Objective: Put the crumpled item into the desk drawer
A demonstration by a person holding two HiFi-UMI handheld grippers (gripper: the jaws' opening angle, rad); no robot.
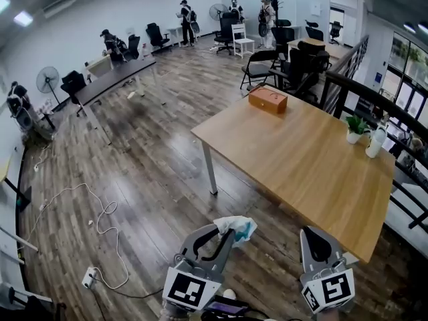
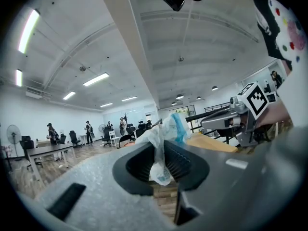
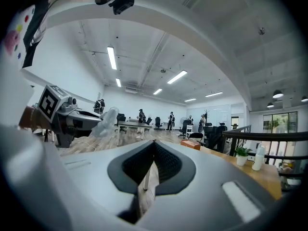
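Observation:
The crumpled item (image 1: 238,228), a white plastic wad with blue print, is pinched in my left gripper (image 1: 226,235) at the bottom middle of the head view. In the left gripper view the wad (image 2: 163,143) hangs between the ribbed pads and sticks out past the tips. My right gripper (image 1: 315,238) is held beside it on the right, its jaws shut with nothing in them (image 3: 154,146). Both are held above the wooden floor, near the front corner of a wooden desk (image 1: 314,172). No drawer shows in any view.
On the desk stand a wooden box (image 1: 268,100), a small potted plant (image 1: 354,130) and a white bottle (image 1: 374,142). A white cable and power strip (image 1: 90,276) lie on the floor at left. Office chairs, dark desks and several people are far back. A railing (image 1: 374,92) runs at right.

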